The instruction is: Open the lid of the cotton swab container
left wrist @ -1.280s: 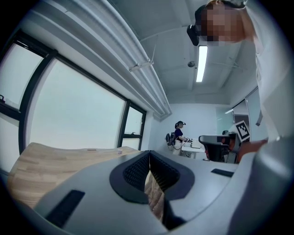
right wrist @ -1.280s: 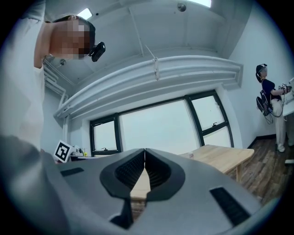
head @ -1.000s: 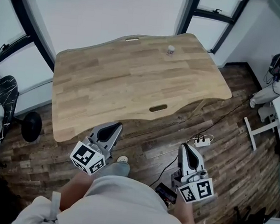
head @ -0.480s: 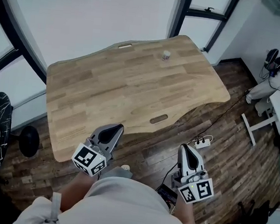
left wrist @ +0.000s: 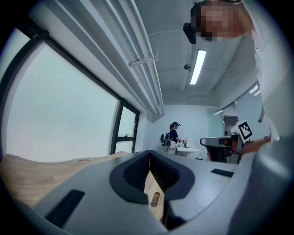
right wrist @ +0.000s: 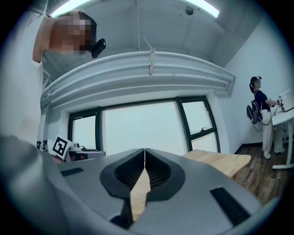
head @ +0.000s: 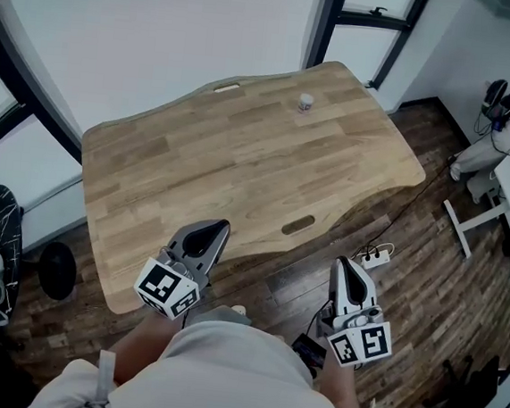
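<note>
Wooden table (head: 196,166), cotton swab container (head: 306,102) near far edge, grippers near the front edge

One desk (head: 196,166), one cotton swab container (head: 306,102) by its far edge, two tongs: left tongs (head: 220,227), right tongs (head: 341,262); one power strip (head: 377,254).

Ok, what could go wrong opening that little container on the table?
The small white cylindrical container stands near the far edge of the light wooden table; a long reach with the shut left gripper or right gripper might knock it off. The white power strip on the floor could trip you.
</note>
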Demonstrator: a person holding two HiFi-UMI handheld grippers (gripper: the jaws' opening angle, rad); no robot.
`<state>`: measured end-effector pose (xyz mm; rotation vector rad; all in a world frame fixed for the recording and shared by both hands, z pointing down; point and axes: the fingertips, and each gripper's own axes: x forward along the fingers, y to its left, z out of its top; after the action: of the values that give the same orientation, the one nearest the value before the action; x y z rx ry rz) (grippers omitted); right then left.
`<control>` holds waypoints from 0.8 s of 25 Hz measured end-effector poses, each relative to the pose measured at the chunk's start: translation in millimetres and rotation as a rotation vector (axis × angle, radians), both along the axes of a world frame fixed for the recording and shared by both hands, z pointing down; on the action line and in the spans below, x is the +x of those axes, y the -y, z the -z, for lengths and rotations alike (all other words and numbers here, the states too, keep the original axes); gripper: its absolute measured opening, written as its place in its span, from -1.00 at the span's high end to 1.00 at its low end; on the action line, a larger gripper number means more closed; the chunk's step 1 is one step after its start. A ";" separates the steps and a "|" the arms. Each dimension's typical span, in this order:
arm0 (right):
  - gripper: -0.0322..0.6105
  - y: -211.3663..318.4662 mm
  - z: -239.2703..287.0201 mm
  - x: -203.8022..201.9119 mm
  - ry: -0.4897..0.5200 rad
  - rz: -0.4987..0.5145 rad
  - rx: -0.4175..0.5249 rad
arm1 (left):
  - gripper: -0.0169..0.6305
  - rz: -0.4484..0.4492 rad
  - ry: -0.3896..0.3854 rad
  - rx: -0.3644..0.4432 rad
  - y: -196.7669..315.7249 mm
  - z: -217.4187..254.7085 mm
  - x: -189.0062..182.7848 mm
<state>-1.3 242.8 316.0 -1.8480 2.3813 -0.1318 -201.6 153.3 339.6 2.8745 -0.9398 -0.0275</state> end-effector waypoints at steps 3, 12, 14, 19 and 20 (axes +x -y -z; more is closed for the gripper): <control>0.84 5.9 -0.4 -5.5 -0.006 -0.010 0.001 | 0.91 -0.005 0.002 0.000 7.7 -1.7 -2.7; 0.84 6.4 -2.6 -7.1 -0.016 -0.022 -0.014 | 0.91 -0.010 0.008 -0.014 8.7 -6.5 -3.2; 0.84 8.3 -3.6 -5.9 -0.015 -0.024 -0.020 | 0.91 -0.012 0.011 -0.019 8.5 -7.3 -3.1; 0.83 22.6 -5.7 -7.3 -0.013 -0.003 -0.021 | 0.91 0.001 0.009 -0.021 17.3 -8.3 -4.9; 0.84 26.1 -5.9 -8.4 -0.013 0.005 -0.021 | 0.91 0.007 0.008 -0.021 19.7 -8.4 -5.9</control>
<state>-9.8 216.7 321.9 -1.8580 2.4023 -0.1456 -207.5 133.6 348.0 2.8544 -0.9459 -0.0065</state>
